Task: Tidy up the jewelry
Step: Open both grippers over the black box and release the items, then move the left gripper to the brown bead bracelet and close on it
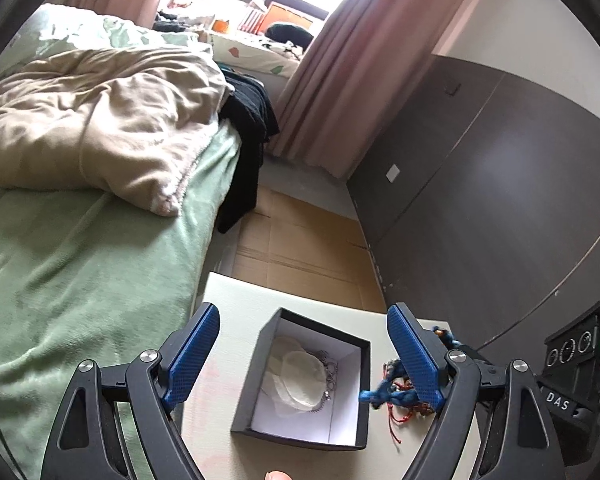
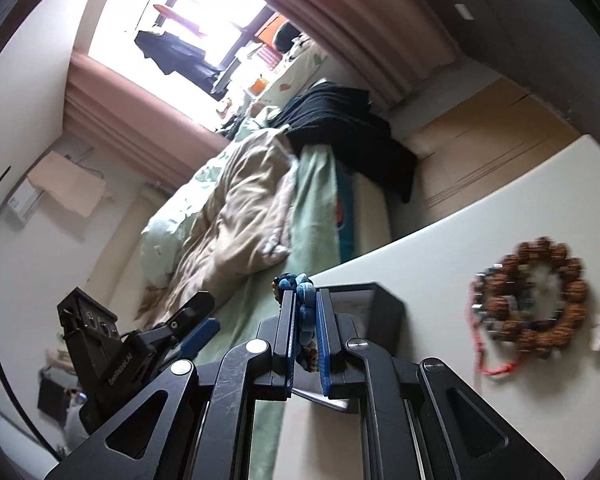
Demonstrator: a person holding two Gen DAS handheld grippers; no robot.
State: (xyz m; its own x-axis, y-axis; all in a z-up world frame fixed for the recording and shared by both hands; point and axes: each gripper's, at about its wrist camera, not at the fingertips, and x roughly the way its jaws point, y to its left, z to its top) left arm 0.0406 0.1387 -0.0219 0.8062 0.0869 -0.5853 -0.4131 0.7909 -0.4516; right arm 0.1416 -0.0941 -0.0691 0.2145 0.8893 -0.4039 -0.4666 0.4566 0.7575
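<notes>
One "DAS" label, right gripper (image 1: 560,404)

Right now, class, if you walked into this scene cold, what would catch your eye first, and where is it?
First, the open black cardboard box on the pale tabletop, holding a cream pouch and a silver chain, framed by the wide-open left gripper. Next, the shut right gripper pinching a blue braided cord bracelet near the box. Last, a brown beaded bracelet lies in a ring further along the tabletop.
</notes>
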